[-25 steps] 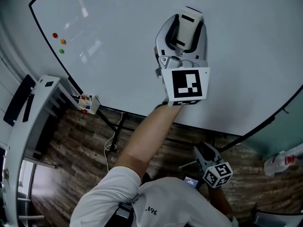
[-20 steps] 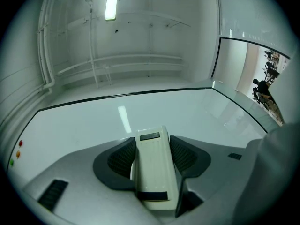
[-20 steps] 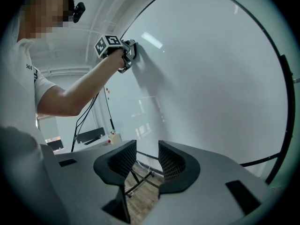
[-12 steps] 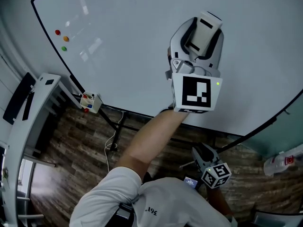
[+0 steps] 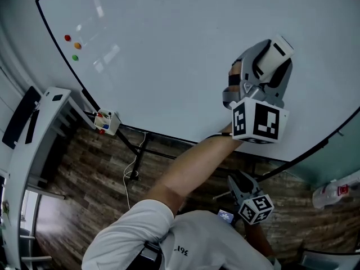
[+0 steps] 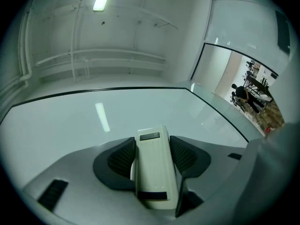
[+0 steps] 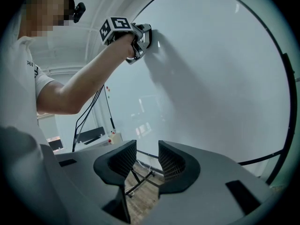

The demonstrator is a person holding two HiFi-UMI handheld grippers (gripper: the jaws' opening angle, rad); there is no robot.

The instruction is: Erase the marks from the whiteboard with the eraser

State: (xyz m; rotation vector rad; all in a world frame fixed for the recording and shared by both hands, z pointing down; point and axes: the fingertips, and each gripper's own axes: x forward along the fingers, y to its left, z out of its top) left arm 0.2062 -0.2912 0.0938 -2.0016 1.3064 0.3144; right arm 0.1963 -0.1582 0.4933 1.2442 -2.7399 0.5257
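The whiteboard point(image 5: 169, 44) fills most of the head view, and I see no pen marks on the part in view. My left gripper point(image 5: 270, 62) is shut on a white eraser point(image 5: 279, 48) and holds it against the board's lower right area. In the left gripper view the eraser point(image 6: 152, 165) sits upright between the two dark pads, with the board point(image 6: 70, 121) beyond it. My right gripper point(image 5: 239, 183) hangs low beside the person's body, away from the board. Its jaws stand apart with nothing between them point(image 7: 147, 161). The right gripper view also shows the left gripper point(image 7: 137, 40) pressed to the board point(image 7: 215, 78).
Three small magnets, red point(image 5: 67, 38), orange point(image 5: 77, 46) and green point(image 5: 75, 57), sit at the board's left side. A small box of markers point(image 5: 105, 122) hangs at the lower left edge. A white stand point(image 5: 34, 145) is at the left and a bottle point(image 5: 337, 193) at the lower right, over wood flooring.
My left gripper has swept the eraser to the right and slightly down across the board. The right gripper has stayed where it was.
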